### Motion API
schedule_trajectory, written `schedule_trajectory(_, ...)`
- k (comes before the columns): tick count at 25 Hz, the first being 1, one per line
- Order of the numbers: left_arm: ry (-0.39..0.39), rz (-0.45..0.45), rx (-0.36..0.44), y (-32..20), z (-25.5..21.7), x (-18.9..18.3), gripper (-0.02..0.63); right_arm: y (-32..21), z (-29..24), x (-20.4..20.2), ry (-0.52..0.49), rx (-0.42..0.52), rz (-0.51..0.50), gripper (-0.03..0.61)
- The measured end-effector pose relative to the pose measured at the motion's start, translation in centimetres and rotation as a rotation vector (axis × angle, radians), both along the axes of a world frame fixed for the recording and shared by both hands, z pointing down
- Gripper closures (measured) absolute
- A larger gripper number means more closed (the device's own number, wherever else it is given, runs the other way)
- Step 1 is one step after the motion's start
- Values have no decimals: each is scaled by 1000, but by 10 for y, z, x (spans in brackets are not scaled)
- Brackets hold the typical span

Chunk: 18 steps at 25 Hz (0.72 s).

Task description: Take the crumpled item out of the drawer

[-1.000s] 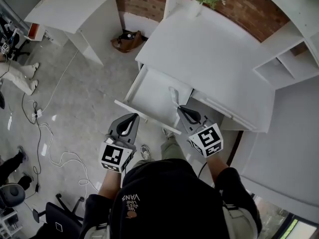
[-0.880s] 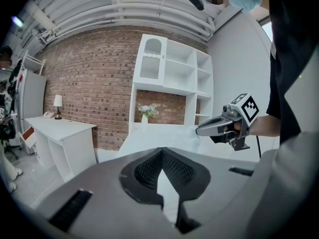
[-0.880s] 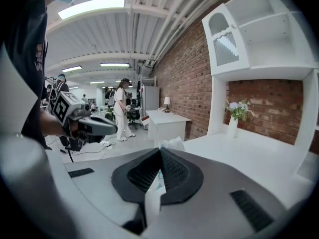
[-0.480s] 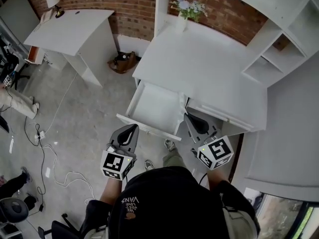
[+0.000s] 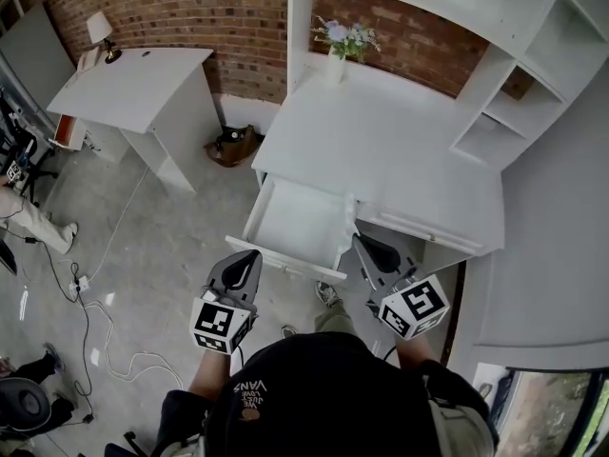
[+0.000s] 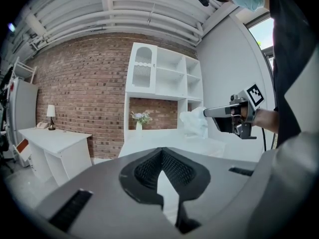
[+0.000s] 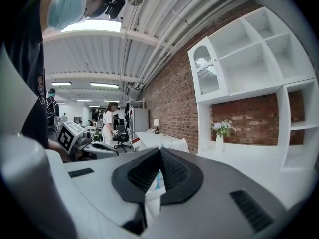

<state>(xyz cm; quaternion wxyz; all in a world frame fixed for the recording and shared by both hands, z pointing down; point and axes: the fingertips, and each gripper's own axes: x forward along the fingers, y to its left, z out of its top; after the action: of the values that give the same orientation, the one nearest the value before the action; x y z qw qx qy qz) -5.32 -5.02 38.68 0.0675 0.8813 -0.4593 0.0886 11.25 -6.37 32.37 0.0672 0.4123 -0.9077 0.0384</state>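
Observation:
The white drawer (image 5: 285, 227) hangs open from the desk, its inside bare. My right gripper (image 5: 363, 244) is by the drawer's front right corner, level and raised. It is shut on the crumpled white item (image 6: 194, 122), which bulges past its tip (image 6: 206, 112) in the left gripper view. In the right gripper view a strip of the same item (image 7: 154, 188) is pinched between the pads of the gripper (image 7: 159, 153). My left gripper (image 5: 247, 260) stays in front of the drawer's left corner, jaws (image 6: 162, 156) together with nothing in them.
A white desk top (image 5: 381, 136) carries a vase of flowers (image 5: 335, 50), with open shelves (image 5: 495, 127) at the right. A second white desk (image 5: 133, 84) with a lamp (image 5: 100, 31) stands to the left. A brown bag (image 5: 233, 146) and cables (image 5: 86, 298) lie on the floor.
My right gripper has risen and drawn back from over the drawer, bringing the crumpled item out with it. The left gripper has lifted a little.

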Motion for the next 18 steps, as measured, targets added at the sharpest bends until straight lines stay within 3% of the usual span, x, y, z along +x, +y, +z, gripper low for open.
schedule_trajectory(18,6,25,42,21,-14,3,607,27,-4,0,2,11,36,578)
